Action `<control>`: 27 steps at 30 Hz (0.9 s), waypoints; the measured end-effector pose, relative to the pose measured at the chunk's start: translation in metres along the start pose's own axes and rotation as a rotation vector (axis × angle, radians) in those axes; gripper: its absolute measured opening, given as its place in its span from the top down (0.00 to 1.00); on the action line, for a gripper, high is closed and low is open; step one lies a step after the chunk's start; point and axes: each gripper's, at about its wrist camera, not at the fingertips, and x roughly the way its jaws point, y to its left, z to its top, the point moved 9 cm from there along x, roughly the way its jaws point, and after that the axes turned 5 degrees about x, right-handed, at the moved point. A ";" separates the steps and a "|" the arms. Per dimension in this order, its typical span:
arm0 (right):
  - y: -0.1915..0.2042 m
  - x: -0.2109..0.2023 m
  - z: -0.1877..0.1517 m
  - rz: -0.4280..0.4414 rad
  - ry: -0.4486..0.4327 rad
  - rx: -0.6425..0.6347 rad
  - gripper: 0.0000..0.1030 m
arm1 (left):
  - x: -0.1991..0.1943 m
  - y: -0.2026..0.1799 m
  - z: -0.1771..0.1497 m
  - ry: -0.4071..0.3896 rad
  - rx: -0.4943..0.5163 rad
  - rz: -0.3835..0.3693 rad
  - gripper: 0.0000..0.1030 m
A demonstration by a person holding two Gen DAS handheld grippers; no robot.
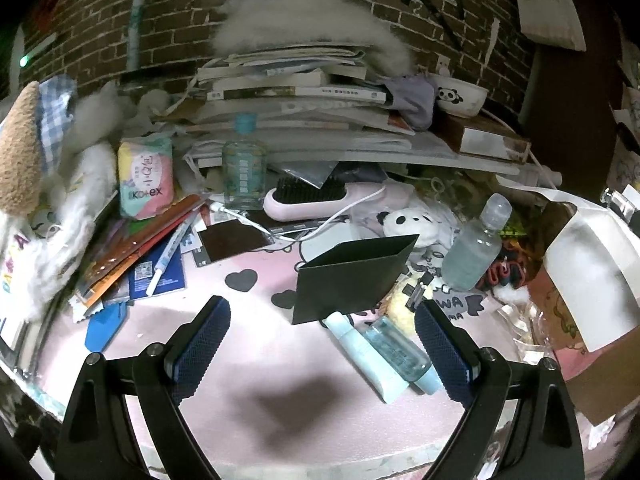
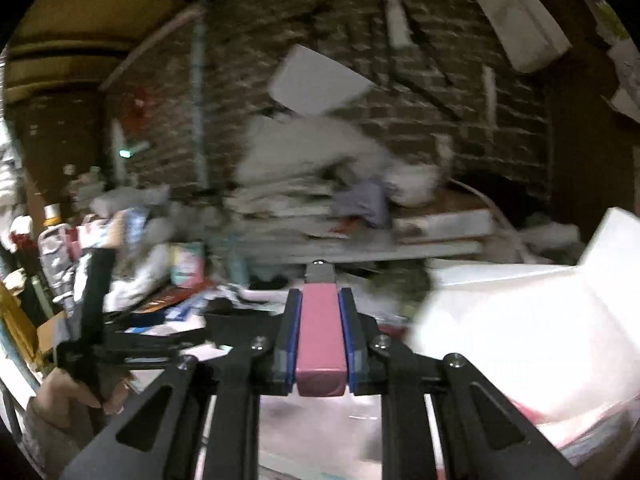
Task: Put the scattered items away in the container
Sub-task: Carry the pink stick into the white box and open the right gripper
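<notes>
Pink bar (image 2: 321, 334) sits clamped in the right tool (image 2: 320, 300); left tool (image 1: 322, 324) gapes empty beside the blue tube (image 1: 366, 356) on the desk (image 1: 240, 360).

Cluttered table, seen from your left wrist.
A folded card (image 1: 352, 278) stands mid-table, a tube (image 1: 366, 354) and small bottle (image 1: 400, 354) lying side by side before it, a hairbrush (image 1: 320, 200) behind, stacked books (image 1: 300, 92) beyond.

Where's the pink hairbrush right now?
In the left wrist view, the pink hairbrush lies bristles-up at the back of the pink table, just right of the clear bottle with the blue cap, in front of the stacked books.
</notes>
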 end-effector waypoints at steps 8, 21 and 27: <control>-0.097 0.002 0.006 -0.193 0.268 0.005 0.85 | 0.004 -0.004 -0.001 0.008 0.014 -0.001 0.10; -0.132 0.065 -0.065 -0.213 0.833 -0.046 0.85 | 0.012 -0.004 -0.008 0.032 0.041 0.006 0.10; -0.133 0.066 -0.077 -0.218 0.913 -0.050 0.85 | 0.014 -0.005 -0.009 0.042 0.063 0.013 0.10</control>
